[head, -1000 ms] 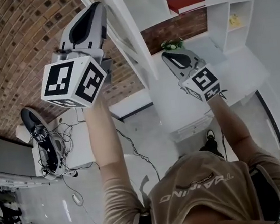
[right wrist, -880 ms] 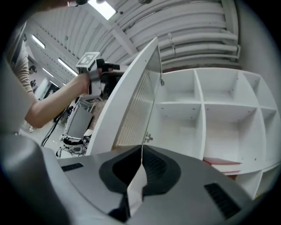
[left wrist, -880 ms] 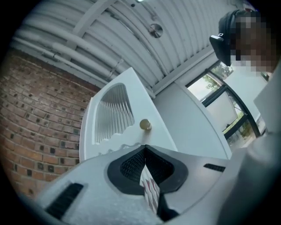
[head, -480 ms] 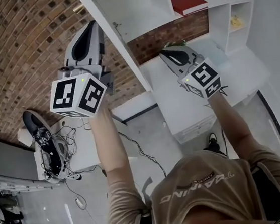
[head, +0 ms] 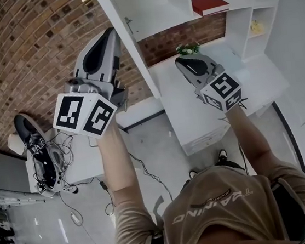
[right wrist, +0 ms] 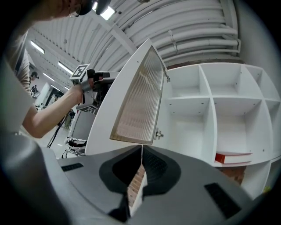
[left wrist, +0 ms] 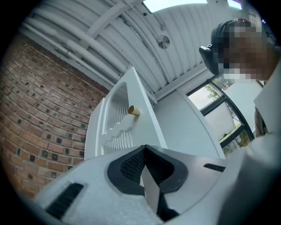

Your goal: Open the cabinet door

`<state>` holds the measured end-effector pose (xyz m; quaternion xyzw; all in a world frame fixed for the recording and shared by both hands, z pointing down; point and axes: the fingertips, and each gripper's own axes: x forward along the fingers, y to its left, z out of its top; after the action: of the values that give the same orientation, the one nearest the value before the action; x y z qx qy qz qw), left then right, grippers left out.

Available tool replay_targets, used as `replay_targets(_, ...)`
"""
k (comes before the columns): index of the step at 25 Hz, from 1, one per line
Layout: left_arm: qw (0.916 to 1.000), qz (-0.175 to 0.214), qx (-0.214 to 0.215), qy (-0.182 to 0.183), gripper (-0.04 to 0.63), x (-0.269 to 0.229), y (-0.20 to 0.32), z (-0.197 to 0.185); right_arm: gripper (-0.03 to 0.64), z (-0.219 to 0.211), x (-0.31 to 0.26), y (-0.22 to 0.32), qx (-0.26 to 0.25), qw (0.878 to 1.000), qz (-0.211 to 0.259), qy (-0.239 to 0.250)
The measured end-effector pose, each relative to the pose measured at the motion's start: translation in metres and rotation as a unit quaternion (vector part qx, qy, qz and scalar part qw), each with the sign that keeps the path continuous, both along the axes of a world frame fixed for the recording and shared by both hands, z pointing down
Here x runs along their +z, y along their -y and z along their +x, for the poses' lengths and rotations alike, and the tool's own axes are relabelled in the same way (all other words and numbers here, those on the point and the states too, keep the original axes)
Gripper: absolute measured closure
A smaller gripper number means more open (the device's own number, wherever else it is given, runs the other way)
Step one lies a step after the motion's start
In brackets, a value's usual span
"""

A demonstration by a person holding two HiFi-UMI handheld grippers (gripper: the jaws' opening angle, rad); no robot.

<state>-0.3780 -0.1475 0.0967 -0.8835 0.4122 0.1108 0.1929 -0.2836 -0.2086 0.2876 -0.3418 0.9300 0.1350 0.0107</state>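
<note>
**Door is open, but nothing holds it**

The door (head: 135, 54) stands swung out from the cabinet, and I see it edge-on between my two hands. My left tool (head: 111, 34) is fully closed with nothing in it. It is on the outer side of the door and points up toward the knob (left wrist: 134, 110), without touching it. My right tool (head: 181, 61) is also closed and empty. It is in front of the open shelves and faces the ribbed panel on the inner side.

The main risk, I think, is that the door swings back, because it hangs free on its hinges. If my left tool drifts sideways, it can push the outer face and close the door again. Then the door would come toward my right tool, which is in its path. With closed jaws I cannot catch the knob quickly; I must open them first.

A smaller risk is the plant (head: 187, 48) just beside my right tool. A careless move forward can knock it over on the tabletop (head: 195, 108).
</note>
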Motion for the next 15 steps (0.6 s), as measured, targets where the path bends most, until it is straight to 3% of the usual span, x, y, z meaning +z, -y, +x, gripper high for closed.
replay_targets(8,0.9964,0.026,-0.081,0.002,0.586,0.007,-0.04,0.014,0.603,0.036,0.004,-0.007,-0.023,1.0,-0.008,0.009)
replay_targets(15,0.988,0.006,-0.148,0.044,0.586,0.032,-0.053,0.074,0.603,0.104,0.011,-0.013,-0.046,0.999,-0.02,0.011)
